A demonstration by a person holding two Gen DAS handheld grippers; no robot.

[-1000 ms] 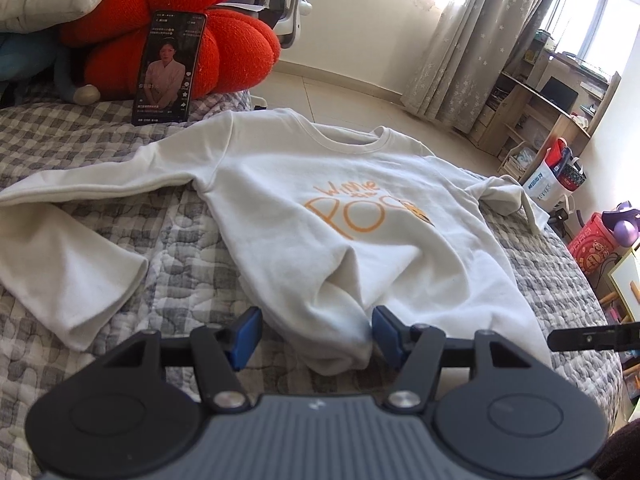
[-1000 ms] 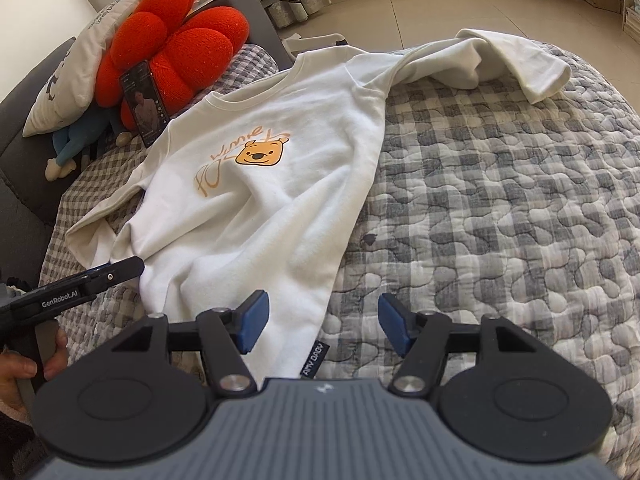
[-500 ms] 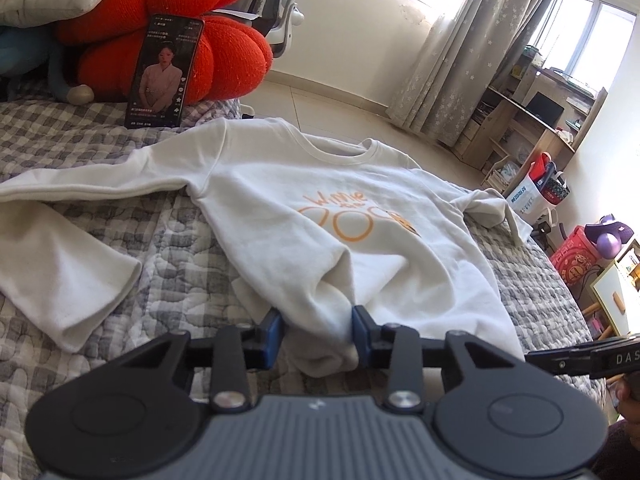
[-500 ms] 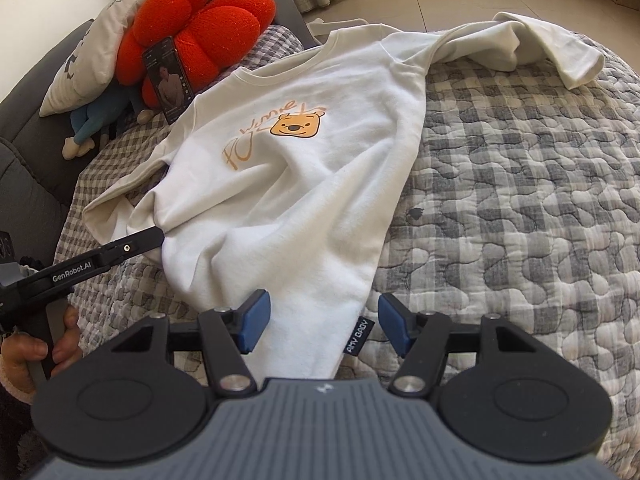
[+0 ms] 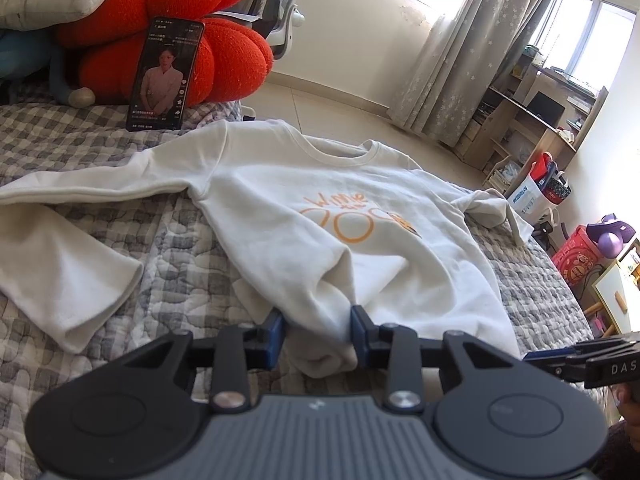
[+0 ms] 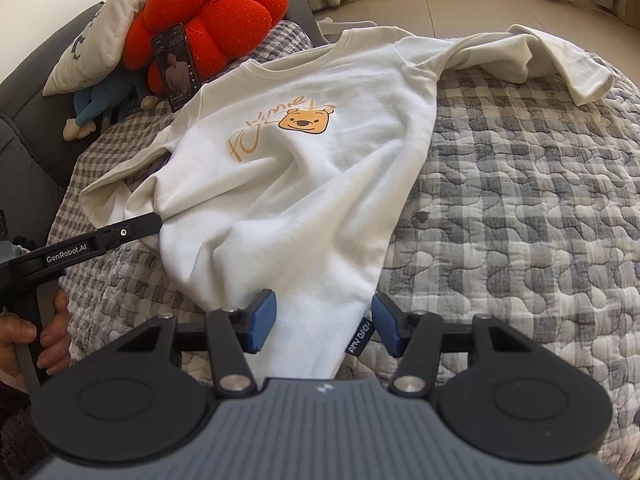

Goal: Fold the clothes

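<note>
A white long-sleeved sweatshirt [image 5: 304,216] with an orange print lies front up on a grey checked quilt [image 5: 168,264]. My left gripper [image 5: 318,330] is shut on a bunched fold of its near hem. In the right wrist view the left gripper's fingers [image 6: 136,230] sit at the sweatshirt's [image 6: 296,184] left hem corner. My right gripper [image 6: 324,324] straddles the other hem corner, by the black label [image 6: 360,338]. Its jaws are closing with the cloth between them, and the pads do not visibly press on it. One sleeve [image 5: 60,264] lies folded back at the left.
A phone [image 5: 164,74] leans on a red cushion [image 5: 224,48] at the bed's far end, beside a pillow [image 6: 96,36] and a blue plush toy [image 6: 100,108]. Beyond the bed's right edge stand a desk [image 5: 536,120], a red box [image 5: 576,256] and bags.
The left jaws came together on the hem and bunched it up between the pads. The right jaws narrowed around the other hem corner. The hem now sits closer in both views.
</note>
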